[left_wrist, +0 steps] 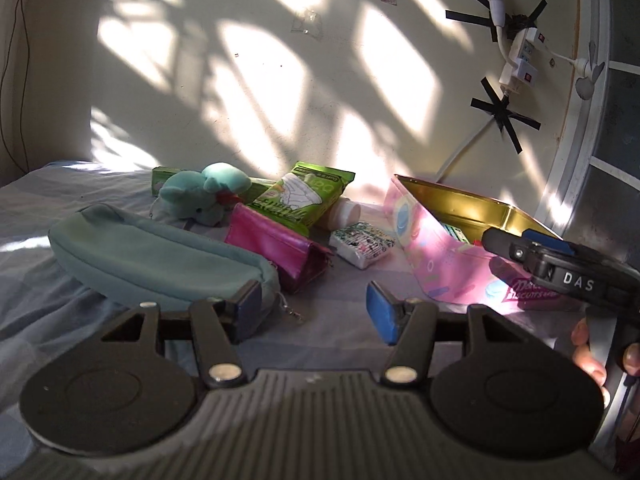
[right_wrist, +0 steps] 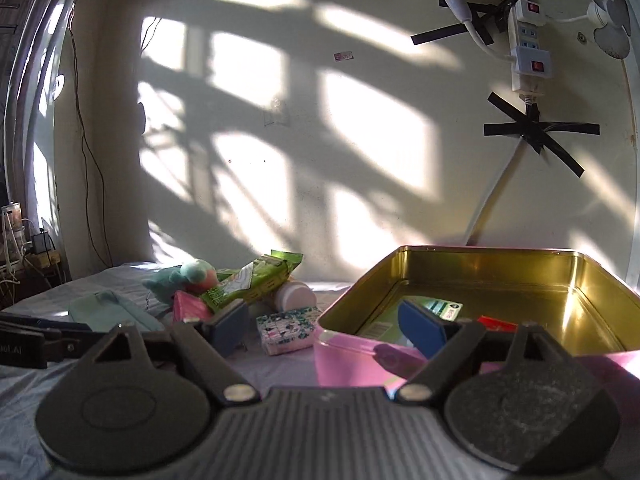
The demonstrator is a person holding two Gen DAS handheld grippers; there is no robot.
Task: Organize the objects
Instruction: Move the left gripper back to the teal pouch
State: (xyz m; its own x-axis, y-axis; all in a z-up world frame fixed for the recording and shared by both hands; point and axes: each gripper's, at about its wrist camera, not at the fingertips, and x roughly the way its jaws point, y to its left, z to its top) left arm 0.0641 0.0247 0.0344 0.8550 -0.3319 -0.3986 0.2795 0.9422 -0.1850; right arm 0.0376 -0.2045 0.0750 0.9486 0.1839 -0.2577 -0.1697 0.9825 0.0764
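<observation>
Tin (right_wrist: 500, 276): open pink metal box, gold inside, on the bed at right; flat packets already in it.
Loose items: teal pouch (left_wrist: 160, 260), magenta wallet (left_wrist: 280, 248), plush (left_wrist: 204, 196), green packet (left_wrist: 308, 196), patterned tissue pack (left_wrist: 362, 244), all left of the tin.
Pouch axis: long, soft, running left to right; its right end sits just beside the left pad.
Left gripper (left_wrist: 316, 314): nearer the pile; jaws apart, nothing between.
Right gripper (right_wrist: 332, 330): wide, empty, at the tin's near rim.

Tin (left_wrist: 440, 268): pink outside, gold inside. Pouch (left_wrist: 160, 264): teal. Wallet (left_wrist: 280, 248): magenta. Plush (left_wrist: 204, 196): mint. Packet (left_wrist: 304, 196): green, white print. Sheet (left_wrist: 328, 320): pale blue-grey.
</observation>
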